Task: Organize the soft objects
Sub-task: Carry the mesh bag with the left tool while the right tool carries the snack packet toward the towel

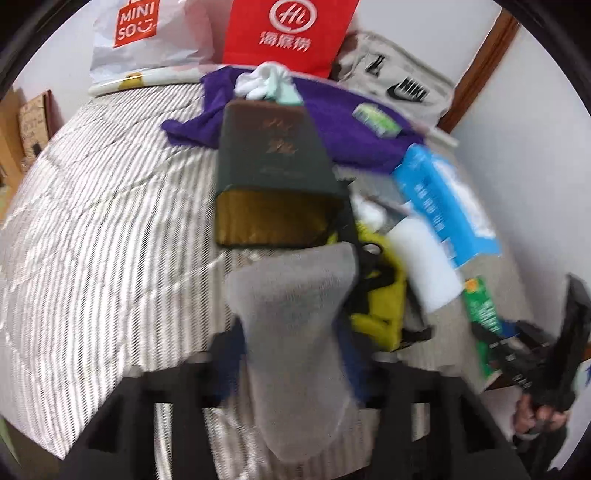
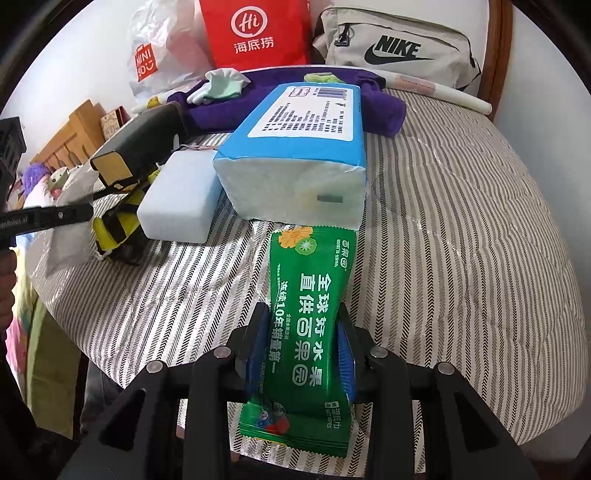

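A: Nearest us, our right gripper (image 2: 301, 354) has its jaws closed snugly on the green wipes pack (image 2: 306, 325), which hangs over the striped bed (image 2: 461, 240), its far end reaching the tissue pack (image 2: 295, 155).

B: And our left gripper (image 1: 291, 373)? A grey sock (image 1: 295, 332) drapes between the jaws, but the picture is blurred. The jaws stand fairly wide, and we cannot tell whether the pads actually press on it.

A: So two soft things are in hand, neither put anywhere yet. Just beyond the wipes sits the tissue pack with the white foam block (image 2: 177, 203) touching its side, and something yellow and black (image 2: 118, 229) next to that.

B: A dark box (image 1: 273, 166) lies past the sock, then the purple cloth (image 2: 295, 103) in a heap with gloves (image 2: 221, 86) on top.

A: At the far edge stand a red bag (image 2: 255, 33), a white shopping bag (image 2: 162, 48) and a Nike pouch (image 2: 399, 48).

B: We judge this early going: most things lie loose, unsorted.
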`<state>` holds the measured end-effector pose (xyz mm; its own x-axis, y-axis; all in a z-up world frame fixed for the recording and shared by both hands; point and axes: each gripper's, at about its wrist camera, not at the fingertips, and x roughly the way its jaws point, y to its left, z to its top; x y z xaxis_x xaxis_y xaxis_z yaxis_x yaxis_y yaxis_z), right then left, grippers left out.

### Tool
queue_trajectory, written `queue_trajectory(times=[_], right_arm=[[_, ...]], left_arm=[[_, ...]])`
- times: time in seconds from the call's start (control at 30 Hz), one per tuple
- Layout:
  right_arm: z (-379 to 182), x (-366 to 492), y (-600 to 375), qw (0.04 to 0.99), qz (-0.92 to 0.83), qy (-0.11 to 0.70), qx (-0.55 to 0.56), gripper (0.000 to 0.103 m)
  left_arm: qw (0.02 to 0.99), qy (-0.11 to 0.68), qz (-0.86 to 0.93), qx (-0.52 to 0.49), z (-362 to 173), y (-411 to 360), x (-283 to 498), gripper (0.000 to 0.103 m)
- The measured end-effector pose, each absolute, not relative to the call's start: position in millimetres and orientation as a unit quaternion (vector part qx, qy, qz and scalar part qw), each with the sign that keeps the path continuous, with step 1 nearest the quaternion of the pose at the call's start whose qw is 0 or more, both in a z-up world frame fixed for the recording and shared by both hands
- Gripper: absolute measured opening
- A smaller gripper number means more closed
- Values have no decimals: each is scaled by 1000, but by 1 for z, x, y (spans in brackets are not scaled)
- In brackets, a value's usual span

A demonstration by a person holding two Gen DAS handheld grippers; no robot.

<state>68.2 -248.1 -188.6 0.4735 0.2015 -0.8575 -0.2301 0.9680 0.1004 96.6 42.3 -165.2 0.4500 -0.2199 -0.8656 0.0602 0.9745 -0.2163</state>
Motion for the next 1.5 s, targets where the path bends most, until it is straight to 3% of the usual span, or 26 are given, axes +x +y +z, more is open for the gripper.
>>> queue_trajectory(times=[0.23, 0.27, 0.33, 0.43, 0.63, 1.5], right_arm=[[-189, 68, -246, 858, 122, 498, -21, 35], [-189, 68, -246, 858, 122, 498, -22, 35], [-189, 68, -245, 858, 121, 499, -24, 35], [-189, 67, -244, 857, 120, 500, -25, 36], [-186, 66, -244, 854, 123, 504, -29, 31], [-85, 78, -240, 886, 179, 426, -19, 31]], left_arm=[[845, 523, -75, -84, -178, 62, 79, 60], [846, 520, -74, -85, -178, 63, 76, 56], [848, 516, -82, -82, -178, 64, 73, 24], [849, 514, -88, -84, -179, 63, 73, 10], [856, 501, -92, -85, -172, 58, 73, 7], [888, 432, -102, -117, -86, 72, 87, 5]])
